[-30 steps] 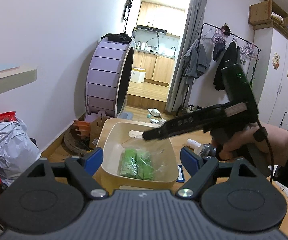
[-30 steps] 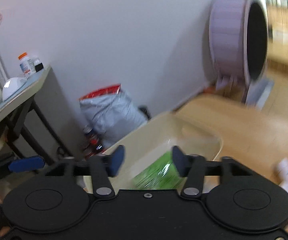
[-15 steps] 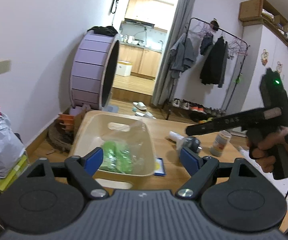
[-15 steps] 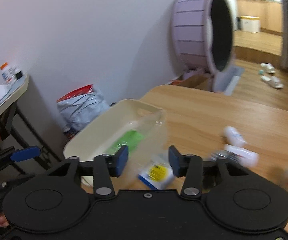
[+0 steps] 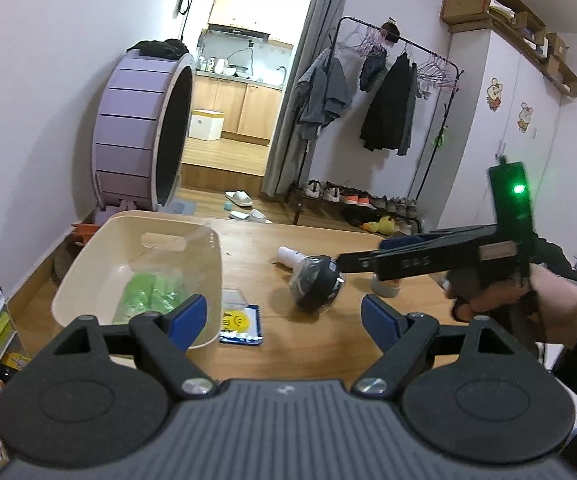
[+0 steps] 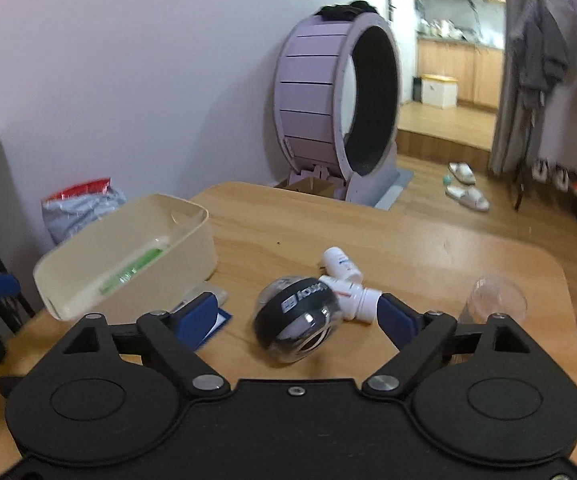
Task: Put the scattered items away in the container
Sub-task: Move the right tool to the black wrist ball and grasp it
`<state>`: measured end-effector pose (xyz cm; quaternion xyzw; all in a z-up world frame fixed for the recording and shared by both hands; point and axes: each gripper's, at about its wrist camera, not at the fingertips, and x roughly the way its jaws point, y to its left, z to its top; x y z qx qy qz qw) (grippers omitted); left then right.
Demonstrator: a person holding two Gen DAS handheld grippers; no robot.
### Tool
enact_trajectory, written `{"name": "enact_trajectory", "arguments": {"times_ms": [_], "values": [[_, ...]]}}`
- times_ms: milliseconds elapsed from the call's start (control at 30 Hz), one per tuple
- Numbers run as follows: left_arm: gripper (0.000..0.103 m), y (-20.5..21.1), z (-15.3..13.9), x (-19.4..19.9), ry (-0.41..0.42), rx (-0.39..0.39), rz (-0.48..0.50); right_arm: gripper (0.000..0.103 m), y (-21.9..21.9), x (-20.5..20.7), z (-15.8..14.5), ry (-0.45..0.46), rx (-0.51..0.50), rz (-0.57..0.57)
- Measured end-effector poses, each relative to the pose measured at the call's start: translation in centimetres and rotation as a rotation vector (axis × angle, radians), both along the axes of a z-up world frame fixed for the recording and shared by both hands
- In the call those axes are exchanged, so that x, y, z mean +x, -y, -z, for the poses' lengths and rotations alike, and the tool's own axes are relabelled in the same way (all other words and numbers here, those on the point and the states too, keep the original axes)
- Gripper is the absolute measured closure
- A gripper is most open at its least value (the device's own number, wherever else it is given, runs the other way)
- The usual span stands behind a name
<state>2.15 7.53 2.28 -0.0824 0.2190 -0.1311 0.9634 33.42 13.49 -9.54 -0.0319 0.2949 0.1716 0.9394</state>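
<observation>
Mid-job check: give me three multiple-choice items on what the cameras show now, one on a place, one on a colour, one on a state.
1. Where is the green packet?
A in the bin
B on the floor
C in a claw

2. What colour is the ball's band?
A red
B black
C yellow

3. How is the right claw?
A shut on a bottle
B gripping the bin
C opening, empty

Answers: 1 A, the packet lies inside the bin. 2 B, a black band rings the clear ball. 3 C, its pads flank the ball without touching anything.

Below my jaws, the light wooden table (image 6: 428, 252) bears a cream plastic tub (image 6: 192, 248), a blue-edged smiley packet (image 5: 240, 322), a black-banded clear ball (image 6: 296, 320), white bottles (image 6: 340, 262) and a clear cup (image 6: 494, 300).
</observation>
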Motion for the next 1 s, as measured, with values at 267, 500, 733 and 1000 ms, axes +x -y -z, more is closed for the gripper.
{"name": "enact_trajectory", "arguments": {"times_ms": [267, 500, 733, 1000], "values": [[0.019, 0.6, 0.5, 1.7, -0.025, 0.000, 0.003, 0.011, -1.5, 2.7, 1.9, 0.030, -0.104, -0.133], [0.019, -0.1, 1.0, 2.5, -0.054, 0.002, -0.026, 0.011, -2.8, 3.5, 3.7, 0.043, -0.225, -0.205], [0.019, -0.1, 0.9, 2.8, -0.061, -0.005, -0.022, 0.015, -3.0, 4.0, 4.8, 0.041, -0.257, -0.261], [0.019, 0.2, 1.0, 3.0, -0.064, 0.000, -0.015, 0.033, -2.5, 3.9, 5.4, 0.028, -0.209, -0.275]]}}
